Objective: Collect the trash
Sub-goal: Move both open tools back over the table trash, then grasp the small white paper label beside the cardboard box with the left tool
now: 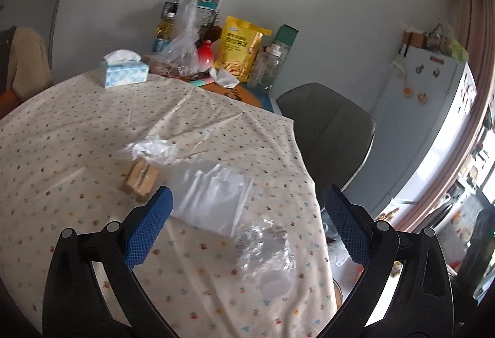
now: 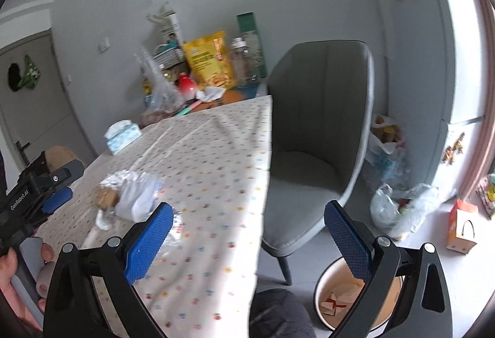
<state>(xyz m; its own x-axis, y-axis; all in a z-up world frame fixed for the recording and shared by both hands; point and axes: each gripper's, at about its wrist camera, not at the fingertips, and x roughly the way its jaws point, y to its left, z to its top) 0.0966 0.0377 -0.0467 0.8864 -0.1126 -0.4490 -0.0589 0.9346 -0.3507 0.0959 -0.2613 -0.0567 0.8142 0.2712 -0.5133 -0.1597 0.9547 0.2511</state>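
Observation:
On the dotted tablecloth (image 1: 77,127) lie several pieces of trash: a crumpled clear wrapper (image 1: 266,254) near the table's edge, a flat white plastic bag (image 1: 213,195), a crumpled white wrapper (image 1: 151,149) and a brown paper packet (image 1: 140,180). My left gripper (image 1: 247,226) hovers open above the flat bag and clear wrapper, holding nothing. My right gripper (image 2: 247,242) is open and empty over the table's edge, with the round bin (image 2: 328,307) on the floor below its right finger; paper scraps lie inside. The same trash pile (image 2: 133,198) shows in the right wrist view, beside the left gripper (image 2: 46,186).
A grey chair (image 2: 312,146) stands by the table's edge. At the table's far end are a tissue box (image 1: 123,71), a yellow snack bag (image 1: 238,47), jars and a plastic bag. A fridge (image 1: 433,121) and floor bags (image 2: 402,205) are to the right. A hand (image 2: 21,270) holds the left gripper.

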